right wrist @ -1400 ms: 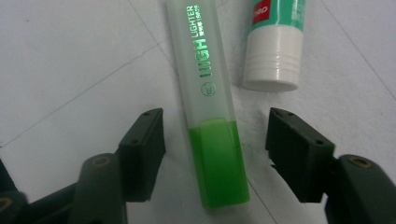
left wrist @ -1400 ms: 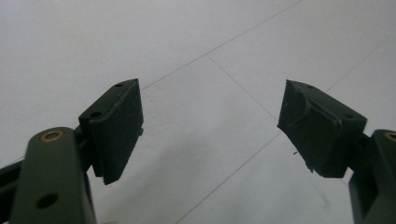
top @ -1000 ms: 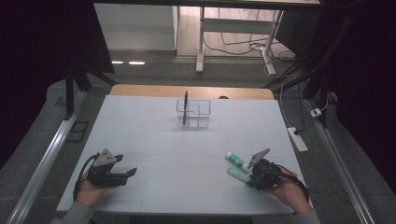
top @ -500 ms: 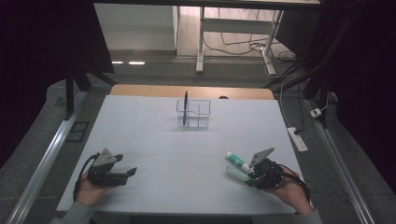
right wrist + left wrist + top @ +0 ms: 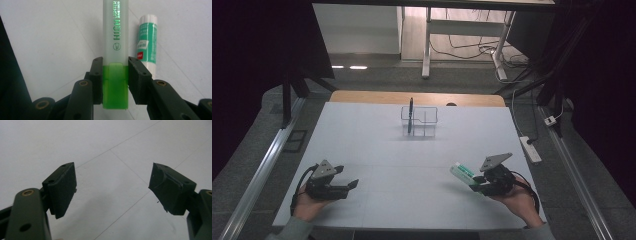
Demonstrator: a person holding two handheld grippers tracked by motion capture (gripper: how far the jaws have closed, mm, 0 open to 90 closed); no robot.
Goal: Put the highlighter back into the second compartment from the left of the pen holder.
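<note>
In the right gripper view my right gripper (image 5: 115, 75) is shut on a highlighter (image 5: 115, 37). The pads press its bright green end, and its frosted body, printed "HIGH LIGHTER", points away from me. Just right of it a white glue stick (image 5: 147, 42) with a green label lies on the white table, clear of the jaws. From above, the right gripper (image 5: 474, 183) sits near the table's front right. My left gripper (image 5: 347, 185) rests at the front left. Its jaws (image 5: 112, 185) stand wide open over bare table with nothing between them.
A clear wire holder (image 5: 426, 121) stands at the far middle of the table (image 5: 412, 165), with a dark pen (image 5: 410, 112) upright in its left part. A power strip (image 5: 530, 149) lies on the floor past the right edge.
</note>
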